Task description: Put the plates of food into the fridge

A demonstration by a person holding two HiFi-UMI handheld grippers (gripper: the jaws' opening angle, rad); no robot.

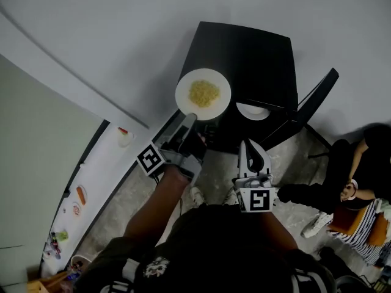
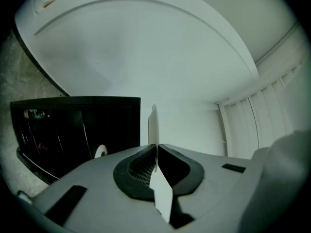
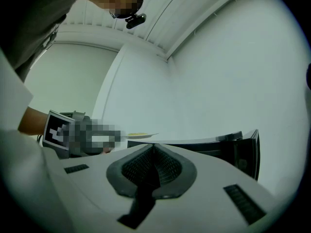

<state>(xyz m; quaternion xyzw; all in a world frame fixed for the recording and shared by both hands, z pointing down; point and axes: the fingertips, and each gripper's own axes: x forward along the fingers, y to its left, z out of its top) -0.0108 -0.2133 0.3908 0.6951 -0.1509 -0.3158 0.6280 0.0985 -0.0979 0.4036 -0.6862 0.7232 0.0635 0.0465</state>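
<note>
One plate (image 1: pixel 252 110) seems already inside the open fridge (image 1: pixel 250 54); the left gripper (image 1: pixel 190 117) clamps the food plate (image 1: pixel 203 94) by its near rim beside the fridge, while the right gripper (image 1: pixel 248 146) is closed and empty.

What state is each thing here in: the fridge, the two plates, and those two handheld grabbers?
Fridge: door open.
Plate of yellow food: held level in the air, outside the fridge.
Second plate: sitting inside the open fridge.
Left gripper: shut on the rim of the plate of yellow food.
Right gripper: shut, with nothing in it.
</note>
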